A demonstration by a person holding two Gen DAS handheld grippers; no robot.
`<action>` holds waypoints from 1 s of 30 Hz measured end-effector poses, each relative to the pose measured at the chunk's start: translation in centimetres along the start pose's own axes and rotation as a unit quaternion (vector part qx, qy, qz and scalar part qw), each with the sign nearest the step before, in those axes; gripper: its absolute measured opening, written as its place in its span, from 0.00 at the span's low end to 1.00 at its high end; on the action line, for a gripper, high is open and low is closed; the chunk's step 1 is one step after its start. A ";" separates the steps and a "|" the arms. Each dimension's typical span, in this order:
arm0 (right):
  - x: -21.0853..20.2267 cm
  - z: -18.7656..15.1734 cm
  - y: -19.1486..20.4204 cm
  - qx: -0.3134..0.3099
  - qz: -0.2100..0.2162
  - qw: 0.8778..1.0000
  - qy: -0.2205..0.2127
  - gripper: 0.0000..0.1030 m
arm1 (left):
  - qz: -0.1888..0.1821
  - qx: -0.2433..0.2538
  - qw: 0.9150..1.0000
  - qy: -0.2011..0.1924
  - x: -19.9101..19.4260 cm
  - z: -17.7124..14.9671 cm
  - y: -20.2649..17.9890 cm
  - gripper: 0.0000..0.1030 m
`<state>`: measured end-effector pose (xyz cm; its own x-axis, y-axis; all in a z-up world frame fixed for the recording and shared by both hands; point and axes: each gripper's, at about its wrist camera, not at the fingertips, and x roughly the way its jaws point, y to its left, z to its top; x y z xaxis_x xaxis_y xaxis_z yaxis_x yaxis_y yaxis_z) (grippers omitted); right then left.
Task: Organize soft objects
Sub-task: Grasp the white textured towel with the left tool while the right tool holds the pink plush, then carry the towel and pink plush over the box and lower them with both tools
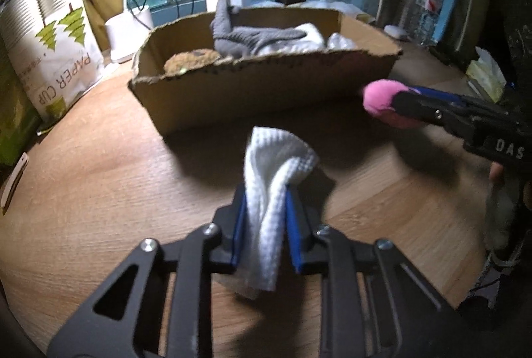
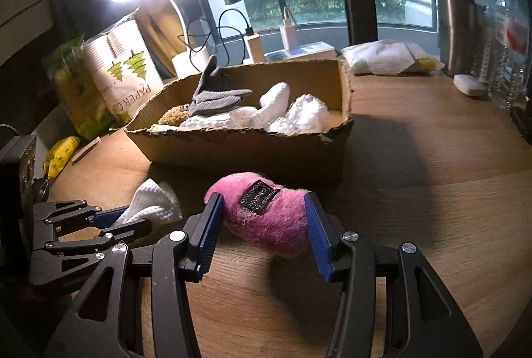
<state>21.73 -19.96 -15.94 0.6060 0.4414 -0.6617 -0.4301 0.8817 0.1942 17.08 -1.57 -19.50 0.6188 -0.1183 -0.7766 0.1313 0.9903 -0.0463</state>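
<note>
Left tongs (image 1: 266, 208) clamp the white cloth (image 1: 272, 178); right tongs (image 2: 262, 225) clamp the pink plush (image 2: 266, 215). Both should clear the cardboard box (image 2: 249, 155) rim at frame centre before letting go.

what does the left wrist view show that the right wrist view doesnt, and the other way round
Only the left wrist view: the left gripper from behind, blue pads pinching the white waffle-weave cloth, and a tissue pack at the right edge.

Only the right wrist view: the black label on the pink fuzzy plush toy clamped in the right gripper, and a yellow packet at the left.

Both: the torn cardboard box holding a grey toy and white cloths, the paper cup bag, the wooden table.
</note>
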 end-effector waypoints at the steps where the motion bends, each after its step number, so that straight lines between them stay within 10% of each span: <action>1: -0.2 0.1 0.0 0.000 -0.001 1.000 -0.002 0.50 | -0.004 -0.001 1.000 -0.003 -0.3 0.1 -0.1 0.22; 30: -4.9 5.3 0.3 -0.030 -0.011 0.997 -0.066 0.50 | -0.007 -0.013 0.992 -0.122 -7.3 7.2 1.5 0.22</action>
<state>22.20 -20.95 -8.79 0.6969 0.4436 -0.5635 -0.4527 0.8815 0.1340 18.35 0.28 -9.35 0.7860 -0.1437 -0.6013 0.1231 0.9895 -0.0756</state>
